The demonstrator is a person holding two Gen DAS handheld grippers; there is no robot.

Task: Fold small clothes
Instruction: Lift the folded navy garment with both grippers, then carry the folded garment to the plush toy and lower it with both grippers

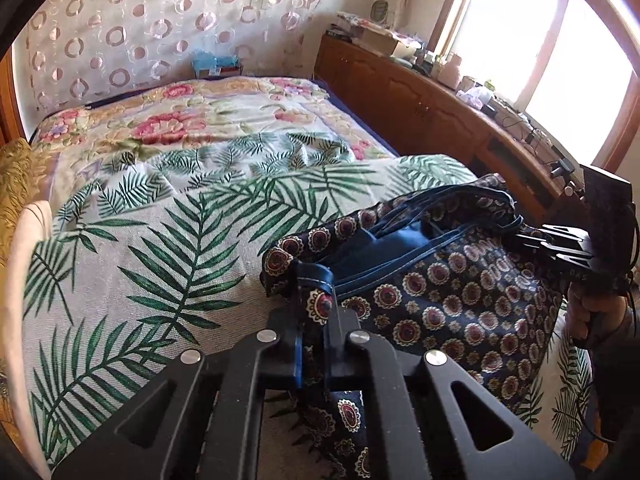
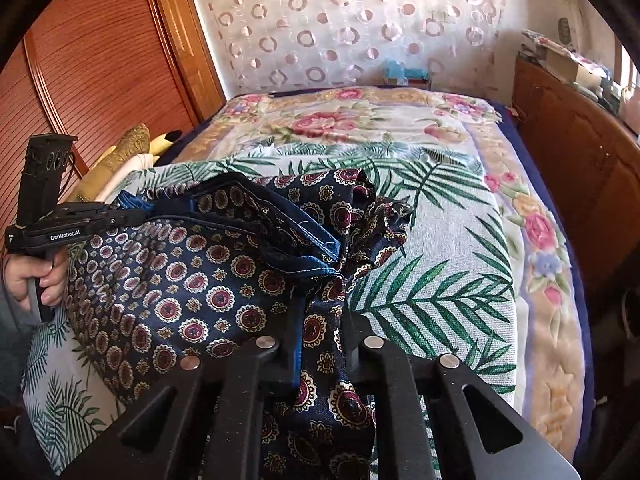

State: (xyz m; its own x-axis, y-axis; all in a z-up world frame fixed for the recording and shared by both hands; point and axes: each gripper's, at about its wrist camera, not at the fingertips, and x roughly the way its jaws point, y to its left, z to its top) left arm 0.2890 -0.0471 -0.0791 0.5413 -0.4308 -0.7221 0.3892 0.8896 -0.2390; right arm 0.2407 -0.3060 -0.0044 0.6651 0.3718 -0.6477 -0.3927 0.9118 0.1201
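I see a bedroom: a bed under a palm-leaf sheet fills both views. On it, in the lower centre of each frame, lies the navy patterned garment, bunched, its blue inner lining showing. My left gripper is clamped on a fold of its edge; my right gripper pinches another bunch of the same cloth. A floral blanket lies beyond, a wooden cabinet stands at upper right, and a circle-patterned curtain hangs behind.

Bare bedspread ahead; cabinet rightward.
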